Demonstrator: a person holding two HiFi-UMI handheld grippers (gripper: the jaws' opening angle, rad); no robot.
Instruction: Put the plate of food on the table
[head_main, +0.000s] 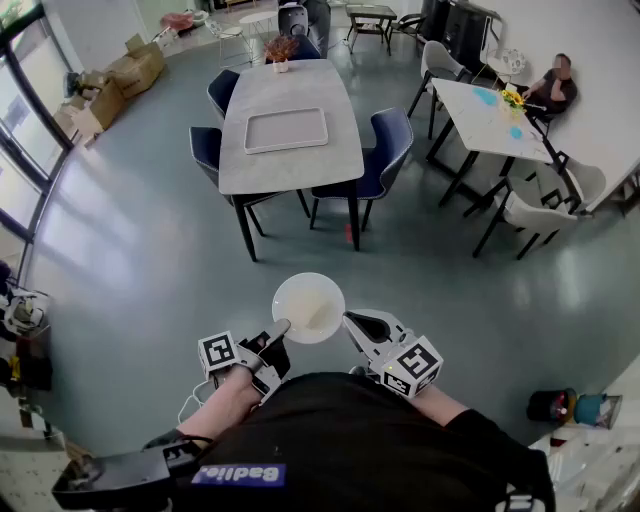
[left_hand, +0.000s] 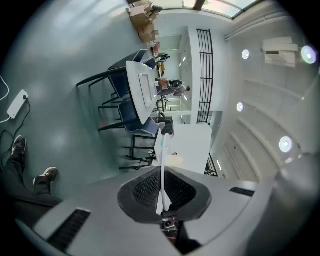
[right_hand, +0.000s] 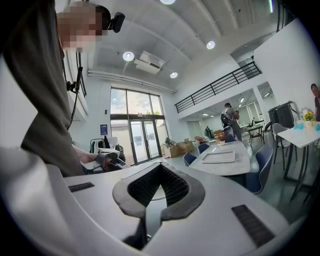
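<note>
A white plate (head_main: 309, 307) with pale food on it hangs over the grey floor in front of me. My left gripper (head_main: 279, 331) is shut on its left rim. In the left gripper view the plate (left_hand: 161, 147) shows edge-on between the pads. My right gripper (head_main: 349, 320) lies against the plate's right rim with its jaws together and nothing clamped between them; in its own view my right gripper (right_hand: 158, 183) shows only a pale sliver in the gap. The grey table (head_main: 290, 172) stands ahead with a white tray (head_main: 286, 130) on it.
Blue chairs (head_main: 385, 150) surround the grey table, and a flower pot (head_main: 280, 50) stands at its far end. A white table (head_main: 480, 120) with a seated person (head_main: 553, 90) is at the right. Cardboard boxes (head_main: 130, 70) are at the far left. A power strip (left_hand: 17, 103) lies on the floor.
</note>
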